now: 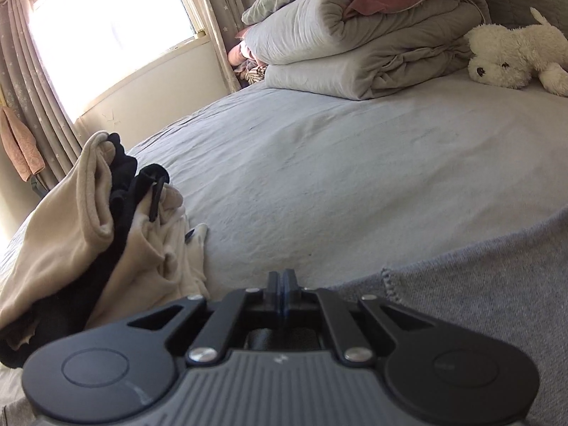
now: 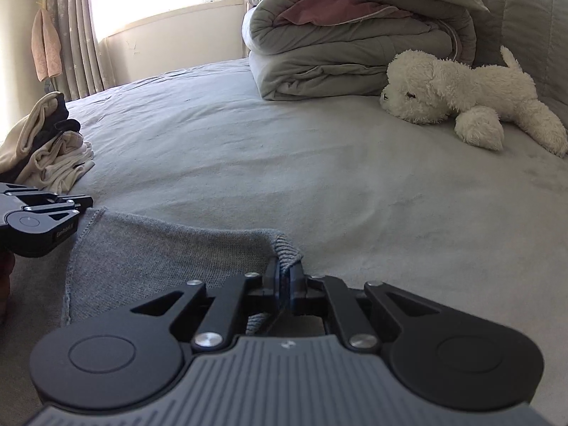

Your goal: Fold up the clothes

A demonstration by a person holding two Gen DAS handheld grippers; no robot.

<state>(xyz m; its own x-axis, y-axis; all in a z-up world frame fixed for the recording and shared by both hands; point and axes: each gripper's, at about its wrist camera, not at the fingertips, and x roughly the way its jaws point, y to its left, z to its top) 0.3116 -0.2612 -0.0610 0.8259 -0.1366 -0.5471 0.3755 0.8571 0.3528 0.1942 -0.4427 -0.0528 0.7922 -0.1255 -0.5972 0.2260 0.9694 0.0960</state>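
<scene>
A grey knit garment (image 2: 159, 248) lies flat on the bed near me. My right gripper (image 2: 285, 273) is shut on its ribbed edge (image 2: 287, 246), and the cloth bunches up between the pads and shows again under the fingers. My left gripper (image 1: 283, 278) is shut, pads touching, with no cloth visible between them. The grey knit garment (image 1: 461, 312) spreads out to its right, and its stitched edge runs under the gripper. In the right wrist view the left gripper (image 2: 87, 201) sits at the garment's far left corner.
A heap of cream and black clothes (image 1: 88, 234) (image 2: 46, 149) lies at the bed's left edge. Folded grey duvets (image 1: 355, 42) (image 2: 337, 35) and a white plush dog (image 1: 511, 53) (image 2: 461, 96) are at the far end. The grey sheet (image 1: 337, 177) stretches between them.
</scene>
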